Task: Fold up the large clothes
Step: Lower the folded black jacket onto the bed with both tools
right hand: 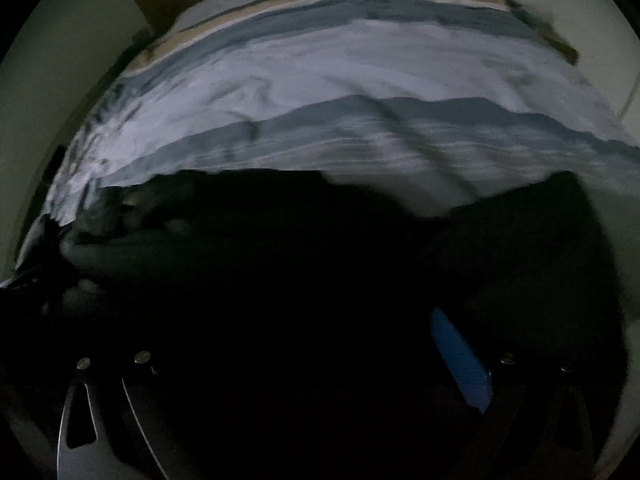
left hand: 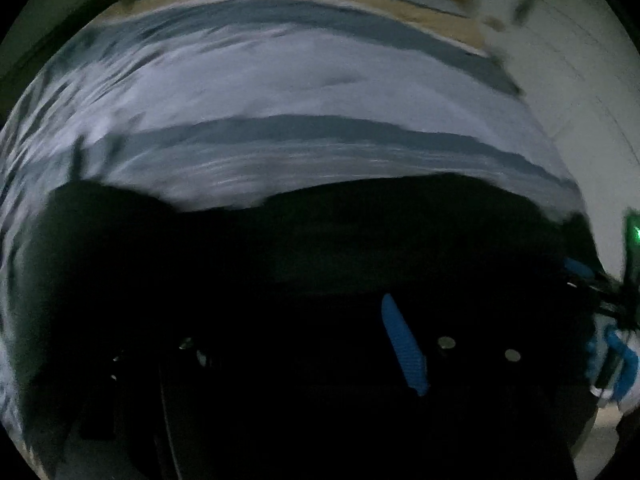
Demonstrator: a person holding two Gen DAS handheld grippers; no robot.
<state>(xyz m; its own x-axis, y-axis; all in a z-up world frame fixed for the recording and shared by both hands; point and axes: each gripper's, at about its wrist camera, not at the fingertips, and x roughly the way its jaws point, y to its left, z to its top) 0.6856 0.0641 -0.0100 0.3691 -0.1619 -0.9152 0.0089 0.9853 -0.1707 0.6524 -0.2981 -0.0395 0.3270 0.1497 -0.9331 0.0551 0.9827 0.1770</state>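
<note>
A large dark garment [left hand: 320,240] lies across the near part of a bed and fills the lower half of both views [right hand: 320,260]. In the left wrist view only one blue finger pad [left hand: 402,346] shows; the dark cloth covers the other finger, so the gripper looks shut on the garment. In the right wrist view one blue finger pad [right hand: 460,360] shows and the cloth hides the rest in the same way. The right gripper also shows at the right edge of the left wrist view, with blue pads [left hand: 616,356]. The scene is dim and blurred.
The bed cover [left hand: 300,92] has white, grey-blue and tan stripes and stretches away behind the garment; it also shows in the right wrist view [right hand: 320,68]. A pale wall [left hand: 580,80] stands at the right. A green light [left hand: 636,234] glows at the right edge.
</note>
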